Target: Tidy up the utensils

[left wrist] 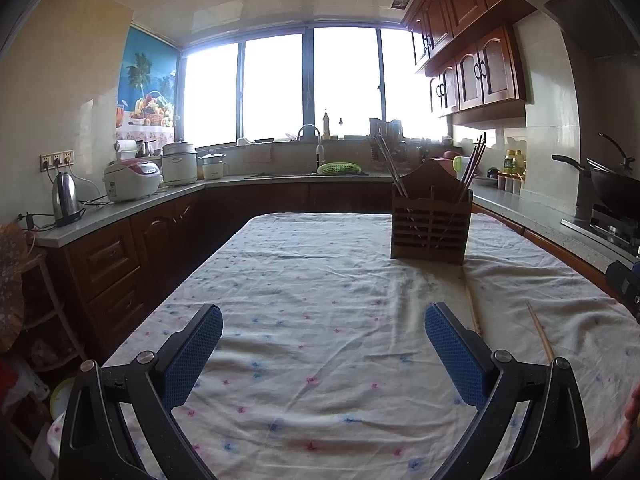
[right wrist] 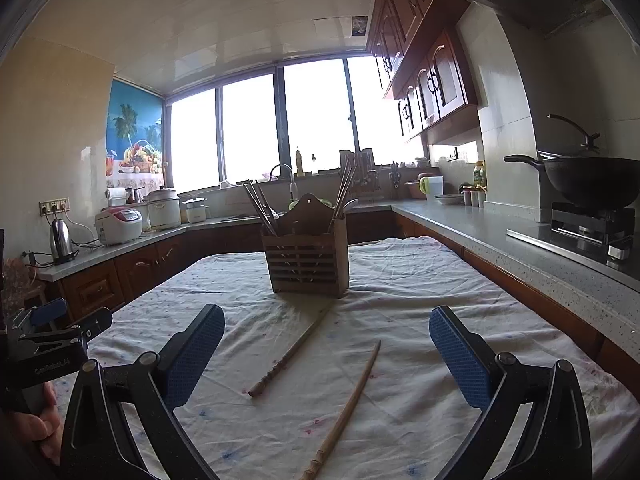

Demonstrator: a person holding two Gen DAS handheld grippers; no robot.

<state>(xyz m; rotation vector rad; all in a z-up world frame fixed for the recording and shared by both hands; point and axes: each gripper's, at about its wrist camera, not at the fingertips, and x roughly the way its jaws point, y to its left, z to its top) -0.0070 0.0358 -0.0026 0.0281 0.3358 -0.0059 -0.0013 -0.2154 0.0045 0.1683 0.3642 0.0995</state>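
A brown wooden utensil holder (right wrist: 306,256) stands on the cloth-covered table (right wrist: 420,280) with several chopsticks upright in it; it also shows in the left wrist view (left wrist: 430,226). Two wooden chopsticks lie loose on the cloth: one (right wrist: 292,354) points toward the holder, the other (right wrist: 346,408) lies nearer me. In the left wrist view they show partly, one (left wrist: 474,312) behind the right finger and one (left wrist: 540,334) further right. My right gripper (right wrist: 326,336) is open and empty above the two chopsticks. My left gripper (left wrist: 323,330) is open and empty over bare cloth, left of them.
Kitchen counters run along the left, back and right, with a kettle (left wrist: 66,200), rice cookers (left wrist: 132,180), a sink tap (left wrist: 310,132) and a black wok (right wrist: 592,180) on a stove. The left gripper's body (right wrist: 48,344) shows at the right wrist view's left edge.
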